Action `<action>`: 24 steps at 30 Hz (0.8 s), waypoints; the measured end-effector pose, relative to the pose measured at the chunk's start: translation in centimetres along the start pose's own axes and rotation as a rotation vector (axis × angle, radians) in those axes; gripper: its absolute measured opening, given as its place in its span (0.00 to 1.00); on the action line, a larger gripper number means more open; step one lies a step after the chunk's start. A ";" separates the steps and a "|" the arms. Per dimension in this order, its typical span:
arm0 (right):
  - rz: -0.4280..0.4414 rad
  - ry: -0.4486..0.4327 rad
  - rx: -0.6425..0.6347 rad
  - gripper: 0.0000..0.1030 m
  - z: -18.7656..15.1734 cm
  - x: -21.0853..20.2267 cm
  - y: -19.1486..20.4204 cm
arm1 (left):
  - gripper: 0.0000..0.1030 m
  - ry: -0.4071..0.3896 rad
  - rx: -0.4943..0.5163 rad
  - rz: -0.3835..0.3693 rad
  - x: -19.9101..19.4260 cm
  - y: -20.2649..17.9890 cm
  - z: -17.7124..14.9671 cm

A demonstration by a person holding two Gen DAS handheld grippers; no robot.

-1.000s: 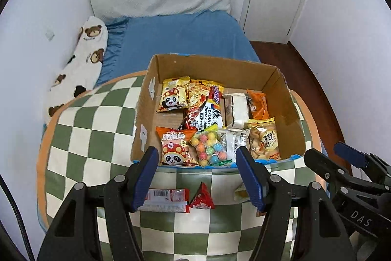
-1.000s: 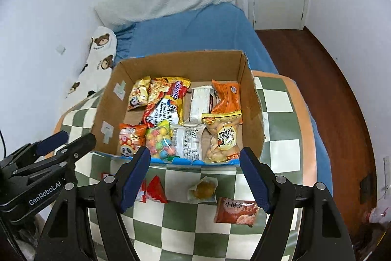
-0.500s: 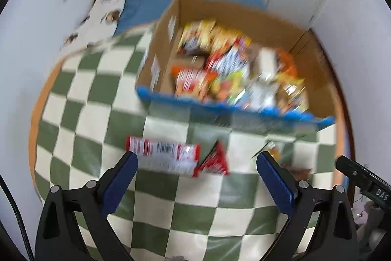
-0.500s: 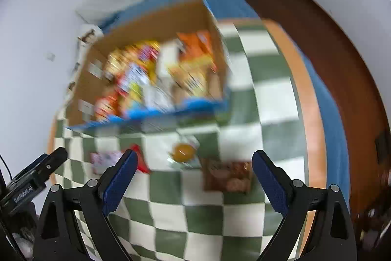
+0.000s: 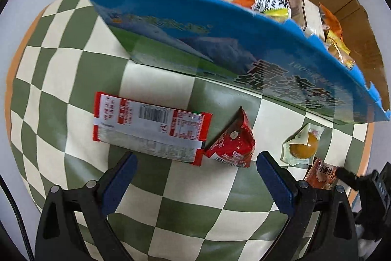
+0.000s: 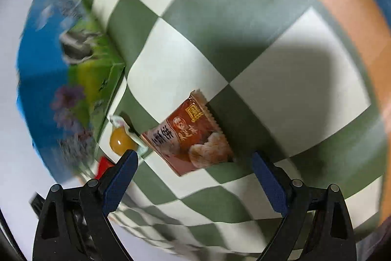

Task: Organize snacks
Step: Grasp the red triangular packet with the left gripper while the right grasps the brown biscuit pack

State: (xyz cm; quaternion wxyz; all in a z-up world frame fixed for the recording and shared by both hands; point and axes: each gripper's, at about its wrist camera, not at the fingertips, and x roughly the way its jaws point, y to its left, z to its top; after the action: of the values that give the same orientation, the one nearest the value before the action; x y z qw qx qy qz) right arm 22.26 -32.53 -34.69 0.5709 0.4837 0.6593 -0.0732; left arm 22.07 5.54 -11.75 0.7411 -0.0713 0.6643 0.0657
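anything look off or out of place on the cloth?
Four snacks lie loose outside the box: long red wrapper, red triangular packet, yolk-like sealed snack, brown packet. The box's blue front edge looks ragged.

I am seeing even, bright indoor light in both views, with no strong glare. The left wrist view is staying sharp at centre, while the fisheye is bowing the blue box wall point(image 5: 244, 40) and the checkered cloth point(image 5: 61, 65) toward the rim, and a black vignette is ringing the frame. The right wrist view is smearing badly from 8 to 10 o'clock, where the box point(image 6: 61, 70) is blurring. A large soft shadow is falling at 3 o'clock on the cloth point(image 6: 305, 80).
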 end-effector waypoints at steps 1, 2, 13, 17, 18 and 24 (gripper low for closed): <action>-0.009 -0.016 0.000 0.92 0.1 0.4 0.4 | 0.97 0.006 0.004 -0.002 0.2 -0.1 0.0; -0.027 -0.031 -0.020 0.89 0.2 0.6 0.9 | 0.97 0.011 0.008 -0.004 0.4 -0.2 0.0; -0.374 -0.187 -0.594 0.76 -2.6 2.2 8.9 | 0.97 0.036 0.081 -0.042 1.2 -2.0 -0.3; -0.286 -0.157 -0.403 0.77 -2.2 2.0 6.3 | 0.97 0.030 0.114 -0.040 1.7 -3.6 0.1; -0.280 -0.156 -0.383 0.77 -2.3 2.1 6.1 | 0.97 0.020 0.128 -0.031 2.0 -4.1 0.4; -0.313 -0.192 -0.349 0.74 -2.1 3.4 6.3 | 0.42 0.019 0.199 0.018 3.6 -6.3 0.8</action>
State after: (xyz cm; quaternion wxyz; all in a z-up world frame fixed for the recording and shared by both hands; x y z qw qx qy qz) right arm 25.82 -26.01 -33.96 0.6875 0.2606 0.6716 -0.0915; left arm 24.42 -0.48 -15.09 0.7375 0.0079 0.6753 0.0056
